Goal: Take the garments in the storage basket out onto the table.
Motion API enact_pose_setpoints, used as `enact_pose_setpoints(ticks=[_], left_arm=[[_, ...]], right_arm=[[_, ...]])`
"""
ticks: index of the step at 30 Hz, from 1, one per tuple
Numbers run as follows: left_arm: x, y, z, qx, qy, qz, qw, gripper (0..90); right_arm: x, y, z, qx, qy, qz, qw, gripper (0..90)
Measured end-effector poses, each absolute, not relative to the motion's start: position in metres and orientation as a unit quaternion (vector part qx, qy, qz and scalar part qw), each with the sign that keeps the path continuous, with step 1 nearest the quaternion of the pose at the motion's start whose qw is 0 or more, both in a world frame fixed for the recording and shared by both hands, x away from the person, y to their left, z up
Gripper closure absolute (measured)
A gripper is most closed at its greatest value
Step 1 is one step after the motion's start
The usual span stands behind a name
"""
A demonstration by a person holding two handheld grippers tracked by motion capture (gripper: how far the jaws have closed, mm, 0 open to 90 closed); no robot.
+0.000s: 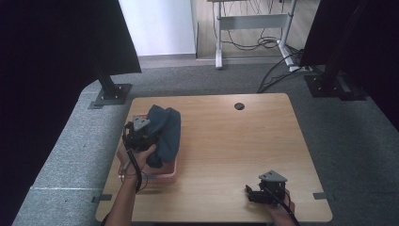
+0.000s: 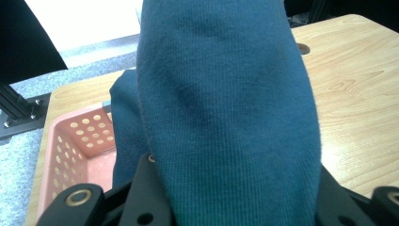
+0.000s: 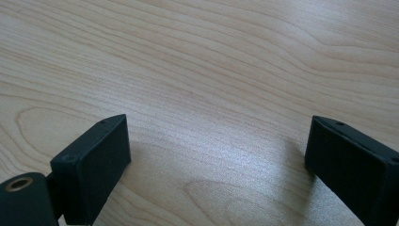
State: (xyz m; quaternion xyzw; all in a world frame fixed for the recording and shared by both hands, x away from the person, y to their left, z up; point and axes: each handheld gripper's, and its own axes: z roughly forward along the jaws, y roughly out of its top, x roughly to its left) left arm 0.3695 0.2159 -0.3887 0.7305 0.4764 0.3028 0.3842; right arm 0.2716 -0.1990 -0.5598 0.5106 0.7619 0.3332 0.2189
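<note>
A dark blue cloth (image 1: 167,132) hangs bunched over the pink perforated basket (image 1: 162,177) at the table's left side. My left gripper (image 1: 147,137) is shut on the blue cloth (image 2: 226,108), which rises thick between its jaws in the left gripper view, with the basket's wall (image 2: 75,141) below and to the left. A hand holds this gripper over the basket's left part. My right gripper (image 1: 252,193) rests low near the table's front right edge. It (image 3: 216,150) stands open, with nothing but bare wood between its fingers (image 3: 94,165).
The light wooden table (image 1: 226,141) has a round cable hole (image 1: 239,106) near its far edge. Black stand bases (image 1: 112,94) sit on the grey carpet at both far corners. A desk frame with cables (image 1: 263,28) stands farther back.
</note>
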Motion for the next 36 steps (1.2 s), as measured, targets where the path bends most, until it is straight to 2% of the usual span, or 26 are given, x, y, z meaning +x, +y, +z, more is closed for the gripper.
enact_pose_setpoints(ticks=[36], left_arm=[[0.376,0.188,-0.376,0.741,0.455,0.305,0.388,67.2]], right_arm=[[0.271,-0.199,-0.560,0.510,0.762,0.334,0.218,6.9]])
